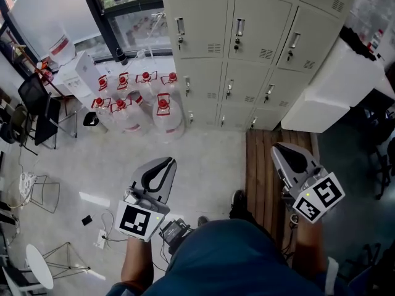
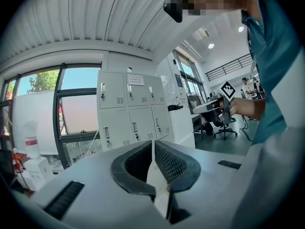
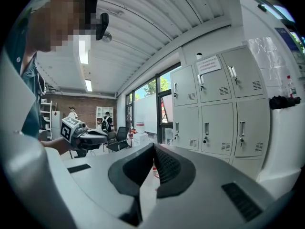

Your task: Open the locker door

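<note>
A bank of grey lockers (image 1: 247, 48) stands by the window, three columns wide with nine doors showing clearly, all shut and well ahead of both grippers. Beside it on the floor stand what look like seven clear water jugs (image 1: 163, 113) with red caps. The left gripper (image 1: 165, 163) and right gripper (image 1: 285, 148) each have their jaws closed together on nothing.

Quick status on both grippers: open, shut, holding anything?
Left gripper: shut, jaws together, nothing between them.
Right gripper: shut, jaws together, nothing held.
</note>
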Action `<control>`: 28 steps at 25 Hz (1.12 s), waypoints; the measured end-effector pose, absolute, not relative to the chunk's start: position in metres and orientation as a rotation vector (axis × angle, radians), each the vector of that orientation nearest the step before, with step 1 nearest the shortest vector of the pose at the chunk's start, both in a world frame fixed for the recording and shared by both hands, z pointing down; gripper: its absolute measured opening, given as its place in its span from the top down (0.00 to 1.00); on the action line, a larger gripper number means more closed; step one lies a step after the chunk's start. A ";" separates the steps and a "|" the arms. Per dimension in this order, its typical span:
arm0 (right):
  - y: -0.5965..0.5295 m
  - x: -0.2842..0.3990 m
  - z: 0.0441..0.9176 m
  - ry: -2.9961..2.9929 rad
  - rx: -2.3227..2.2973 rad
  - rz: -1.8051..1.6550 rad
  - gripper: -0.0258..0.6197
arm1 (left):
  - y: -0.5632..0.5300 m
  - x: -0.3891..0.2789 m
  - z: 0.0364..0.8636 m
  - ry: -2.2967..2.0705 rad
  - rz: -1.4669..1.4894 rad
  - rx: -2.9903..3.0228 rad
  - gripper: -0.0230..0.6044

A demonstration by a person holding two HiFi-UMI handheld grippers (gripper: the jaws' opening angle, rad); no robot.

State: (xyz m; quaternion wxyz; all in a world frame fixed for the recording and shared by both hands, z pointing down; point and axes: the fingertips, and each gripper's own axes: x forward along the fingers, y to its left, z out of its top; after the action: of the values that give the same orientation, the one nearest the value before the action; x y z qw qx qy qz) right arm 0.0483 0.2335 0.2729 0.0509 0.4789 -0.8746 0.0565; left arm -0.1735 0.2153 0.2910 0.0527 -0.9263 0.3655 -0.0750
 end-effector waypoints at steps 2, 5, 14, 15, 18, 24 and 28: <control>0.222 0.046 0.269 -2.687 1.417 0.162 0.91 | 0.210 -0.174 0.290 1.144 -0.228 -2.806 0.91; 0.205 0.051 0.267 -2.714 1.374 0.156 0.91 | 0.200 -0.167 0.290 1.180 -0.242 -2.788 0.91; 0.151 0.076 0.272 -2.748 1.284 0.172 0.91 | 0.168 -0.148 0.292 1.306 -0.250 -2.759 0.91; 0.145 0.077 0.273 -2.753 1.269 0.174 0.91 | 0.164 -0.146 0.291 1.319 -0.248 -2.756 0.91; 0.131 0.083 0.276 -2.764 1.238 0.187 0.91 | 0.154 -0.140 0.291 1.355 -0.244 -2.750 0.91; 0.099 0.095 0.282 -2.783 1.186 0.203 0.91 | 0.134 -0.131 0.294 1.433 -0.251 -2.728 0.91; 0.082 0.099 0.283 -2.802 1.146 0.202 0.91 | 0.124 -0.126 0.297 1.477 -0.261 -2.712 0.91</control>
State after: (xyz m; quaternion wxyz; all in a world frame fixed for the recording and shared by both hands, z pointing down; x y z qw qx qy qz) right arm 0.0991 0.0822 0.2828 0.0538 0.3773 -0.9221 0.0665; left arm -0.1259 0.1239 0.2971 0.0211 -0.8749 0.4764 -0.0843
